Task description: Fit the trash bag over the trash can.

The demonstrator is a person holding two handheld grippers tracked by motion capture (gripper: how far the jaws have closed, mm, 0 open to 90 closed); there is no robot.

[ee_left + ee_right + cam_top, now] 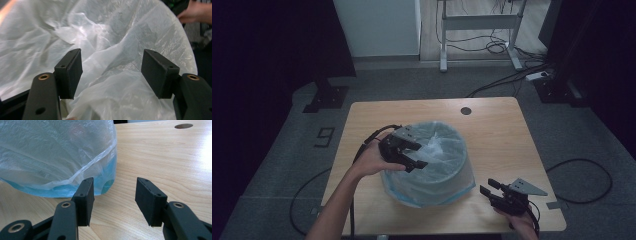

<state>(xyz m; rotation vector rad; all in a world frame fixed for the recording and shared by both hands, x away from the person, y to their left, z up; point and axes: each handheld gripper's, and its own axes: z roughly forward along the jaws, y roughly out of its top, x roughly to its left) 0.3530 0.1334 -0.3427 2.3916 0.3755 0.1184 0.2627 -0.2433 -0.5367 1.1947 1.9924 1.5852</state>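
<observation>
From above, a blue bin (432, 192) lined with a thin clear bag (437, 150) stands near the middle of the pale wooden desk (497, 130). The left gripper (412, 157) hangs over the bin's near-left rim, its jaws spread and pinching nothing, probably there to tuck or pull the liner. The right gripper (489, 189) rests low at the desk's near-right edge, apart from the bin, as if waiting its turn.

In the left gripper view, the black jaws stand wide over crinkled, glossy, milky film that sags in soft folds into the bin; no pad presses on it.

In the right gripper view, the jaws are parted over bare wood grain. The bag's hem drapes over the bin's rounded blue wall (110, 182) just ahead, left of the jaws; a round cable hole (183, 125) sits far behind.
</observation>
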